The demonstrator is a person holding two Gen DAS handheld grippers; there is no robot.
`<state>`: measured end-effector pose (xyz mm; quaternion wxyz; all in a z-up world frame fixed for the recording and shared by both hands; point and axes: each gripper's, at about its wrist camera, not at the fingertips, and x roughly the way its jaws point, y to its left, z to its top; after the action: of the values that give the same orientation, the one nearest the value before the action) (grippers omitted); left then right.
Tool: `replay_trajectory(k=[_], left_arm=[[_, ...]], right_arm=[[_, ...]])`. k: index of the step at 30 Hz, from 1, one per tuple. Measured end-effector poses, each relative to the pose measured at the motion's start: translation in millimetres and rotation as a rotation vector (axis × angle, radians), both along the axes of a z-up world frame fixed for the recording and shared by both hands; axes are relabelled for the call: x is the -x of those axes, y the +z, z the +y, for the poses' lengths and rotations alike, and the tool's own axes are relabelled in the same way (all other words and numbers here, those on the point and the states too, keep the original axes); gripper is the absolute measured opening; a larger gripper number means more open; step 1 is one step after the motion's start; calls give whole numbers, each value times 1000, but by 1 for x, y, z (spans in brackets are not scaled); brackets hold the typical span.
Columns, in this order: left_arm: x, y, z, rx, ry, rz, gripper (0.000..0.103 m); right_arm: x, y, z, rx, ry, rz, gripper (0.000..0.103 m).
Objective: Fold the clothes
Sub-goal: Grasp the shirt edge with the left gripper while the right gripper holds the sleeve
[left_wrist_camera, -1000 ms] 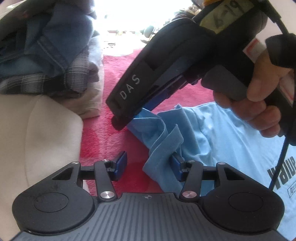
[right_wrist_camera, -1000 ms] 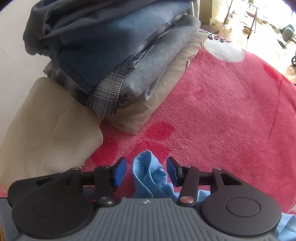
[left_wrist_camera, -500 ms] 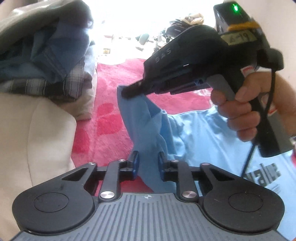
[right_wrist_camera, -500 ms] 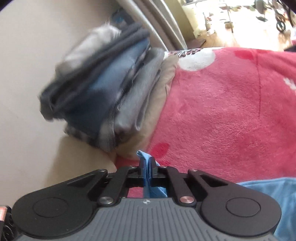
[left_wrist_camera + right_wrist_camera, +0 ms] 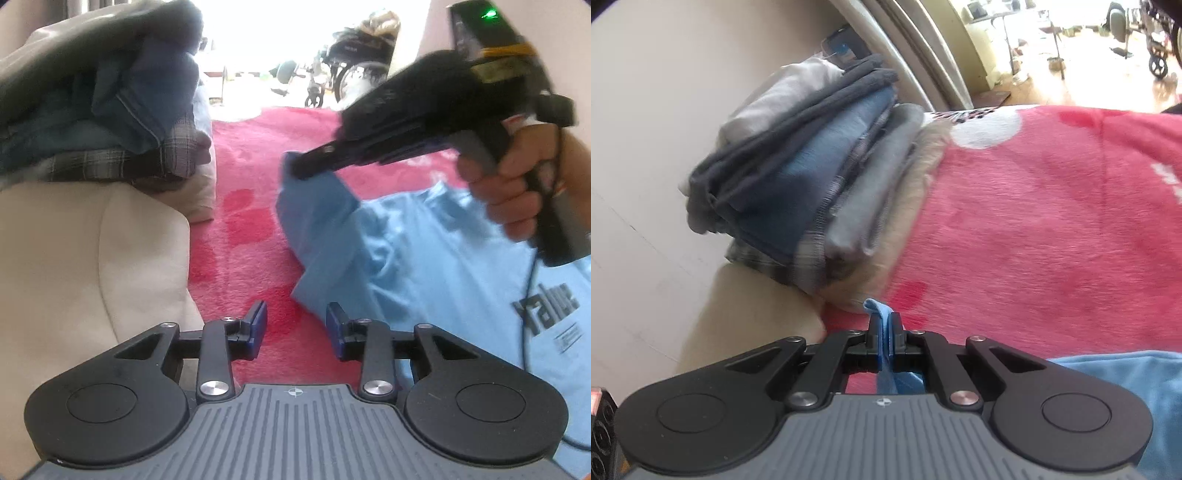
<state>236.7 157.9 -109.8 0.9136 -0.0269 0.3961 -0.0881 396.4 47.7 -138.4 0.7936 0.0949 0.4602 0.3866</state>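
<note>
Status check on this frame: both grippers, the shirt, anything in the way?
Right gripper shut on the blue shirt, lifting its edge. Left gripper opening, nothing between its fingers. Stack of folded clothes off to the side, not blocking.

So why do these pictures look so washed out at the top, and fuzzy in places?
Left wrist view: daylight from the room beyond burns the top to white; the right gripper, shut on the blue T-shirt, is smeared by motion. Right wrist view: glare upper right over the floor, the stack of folded clothes is blurred, and the fisheye lens bends the wall's edges.
</note>
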Motion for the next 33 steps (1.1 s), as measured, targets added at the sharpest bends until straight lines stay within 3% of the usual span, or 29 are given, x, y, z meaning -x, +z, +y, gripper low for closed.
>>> replay_trajectory(k=[12,17,23,29,33], left_arm=[[-28,-13,-9,71,-75,15,43],[-28,-6,-15,83,-56,-35,41],[-21,2,-30,60,-116,-83,32],[-23,0,-24,59,-79,-69,39],[-32,-9,-11,120,-48,0,43]], right_arm=[[-2,-37,-63,-72,-132,50,4],[-3,-46,-75,-101,-168,76,4],[-4,-47,-78,-128,-189,88,4],[-3,-44,-77,-129,-194,87,4],[-3,-43,-77,-125,-191,86,4]])
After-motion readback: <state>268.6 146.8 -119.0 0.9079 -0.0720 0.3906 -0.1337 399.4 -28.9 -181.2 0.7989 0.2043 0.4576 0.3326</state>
